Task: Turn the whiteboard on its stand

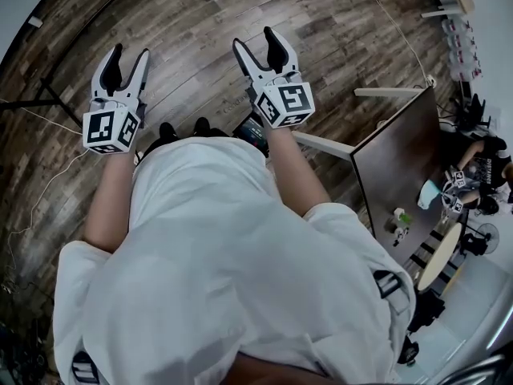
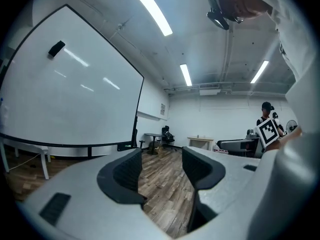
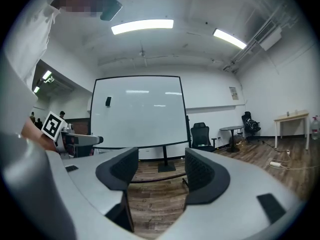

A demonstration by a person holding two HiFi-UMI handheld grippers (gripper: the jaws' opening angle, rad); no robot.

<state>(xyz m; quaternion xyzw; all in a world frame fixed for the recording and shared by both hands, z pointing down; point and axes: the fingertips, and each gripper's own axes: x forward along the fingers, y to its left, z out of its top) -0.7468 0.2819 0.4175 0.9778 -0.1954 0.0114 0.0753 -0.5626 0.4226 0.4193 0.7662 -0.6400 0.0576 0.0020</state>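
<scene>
A large whiteboard (image 3: 137, 111), white-faced and thinly edged in black, with a small dark object (image 3: 108, 101) fixed near its upper left, is seen upright on a dark stand (image 3: 165, 160) whose flat base is set on the wood-plank floor (image 1: 200, 38). The board is placed well ahead of the right gripper (image 1: 253, 37) and is framed squarely above the gap between its jaws, which are held apart with only floor seen between them. From the left gripper (image 1: 131, 51) the board is seen off to the left side and at a slant, clear of the jaws, which are likewise spread and empty. Both grippers are held level in front of a person in a white shirt (image 1: 240, 255).
</scene>
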